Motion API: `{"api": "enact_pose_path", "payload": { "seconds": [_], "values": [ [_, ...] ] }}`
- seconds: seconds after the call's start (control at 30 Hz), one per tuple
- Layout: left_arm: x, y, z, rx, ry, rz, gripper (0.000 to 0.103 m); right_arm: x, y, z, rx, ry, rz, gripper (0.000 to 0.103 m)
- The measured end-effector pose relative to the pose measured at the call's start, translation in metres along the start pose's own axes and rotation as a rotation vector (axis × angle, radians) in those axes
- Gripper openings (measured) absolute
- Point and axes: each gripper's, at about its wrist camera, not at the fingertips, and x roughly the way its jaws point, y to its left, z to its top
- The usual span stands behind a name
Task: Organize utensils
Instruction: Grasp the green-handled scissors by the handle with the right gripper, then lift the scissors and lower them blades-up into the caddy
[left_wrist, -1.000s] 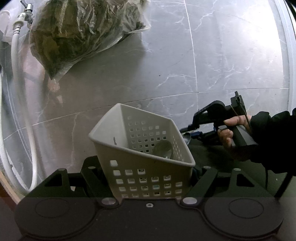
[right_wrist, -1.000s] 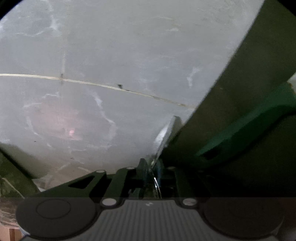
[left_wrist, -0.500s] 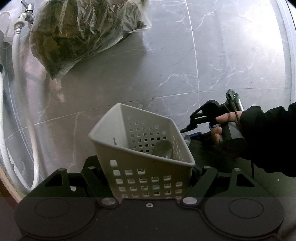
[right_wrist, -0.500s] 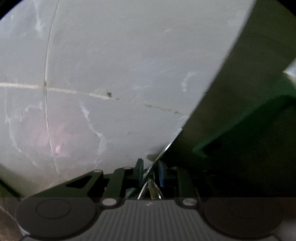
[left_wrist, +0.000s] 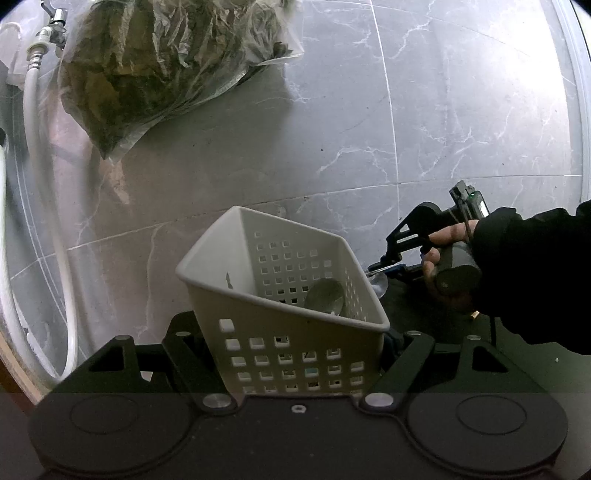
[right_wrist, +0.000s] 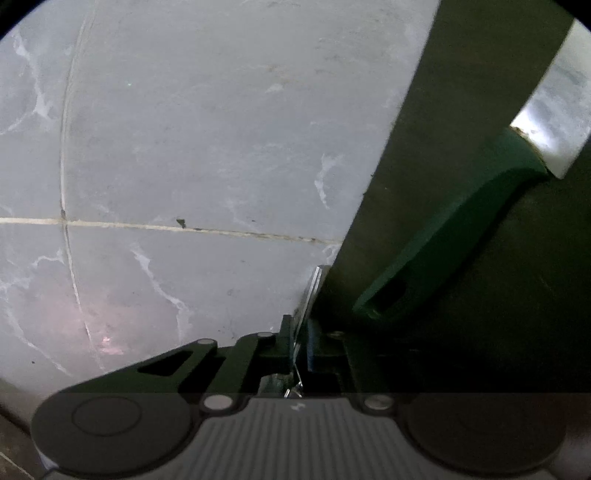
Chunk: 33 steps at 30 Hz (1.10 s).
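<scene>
A white perforated basket (left_wrist: 207, 266) sits tilted between the fingers of my left gripper (left_wrist: 295, 350), which is shut on its sides. A metal spoon (left_wrist: 325, 295) lies inside it. Just right of the basket, a hand in a black sleeve holds my right gripper (left_wrist: 391, 267). In the right wrist view the jaws of the right gripper (right_wrist: 299, 332) are closing and its pads pinch a thin metal spoon handle (right_wrist: 312, 288), seen edge-on. A knife (right_wrist: 450, 236) with a green handle and a white blade lies on the dark mat (right_wrist: 406, 166) to the right.
Grey marble floor tiles (left_wrist: 443, 110) spread all round. A clear plastic bag of dried greens (left_wrist: 166, 66) lies at the far left. A white hose (left_wrist: 40, 177) runs down the left side from a tap (left_wrist: 51, 22).
The right gripper has rolled and its jaws have drawn in onto the thin metal handle. In the left wrist view the right hand has shifted slightly. The basket and left gripper have stayed put.
</scene>
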Motion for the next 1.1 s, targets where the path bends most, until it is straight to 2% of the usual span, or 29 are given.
{"api": "enact_pose_path", "payload": {
  "seconds": [0.1, 0.23, 0.47, 0.67, 0.73, 0.8, 0.9, 1.1],
  "values": [
    [0.0, 0.0, -0.001, 0.001, -0.004, -0.001, 0.079, -0.009, 0.005, -0.003, -0.039, -0.024, 0.051, 0.005],
    [0.001, 0.001, 0.0, 0.0, -0.008, -0.006, 0.079, -0.028, 0.031, -0.018, -0.177, -0.088, 0.114, 0.002],
    [0.002, 0.004, -0.003, 0.007, -0.022, -0.021, 0.079, -0.069, 0.09, -0.056, -0.484, -0.192, 0.133, 0.004],
    [0.004, 0.006, -0.005, 0.007, -0.04, -0.042, 0.079, -0.121, 0.129, -0.077, -0.684, -0.242, 0.149, 0.003],
    [0.004, 0.007, -0.006, 0.007, -0.047, -0.047, 0.079, -0.134, 0.14, -0.083, -0.749, -0.243, 0.157, 0.003],
    [0.005, 0.007, -0.006, 0.006, -0.051, -0.051, 0.078, -0.178, 0.155, -0.085, -0.815, -0.231, 0.183, 0.003],
    [0.005, 0.007, -0.008, 0.006, -0.059, -0.056, 0.078, -0.207, 0.184, -0.108, -0.902, -0.197, 0.225, 0.003],
    [0.007, 0.009, -0.009, 0.003, -0.072, -0.064, 0.078, -0.241, 0.209, -0.148, -1.048, -0.108, 0.302, 0.003]
  ]
}}
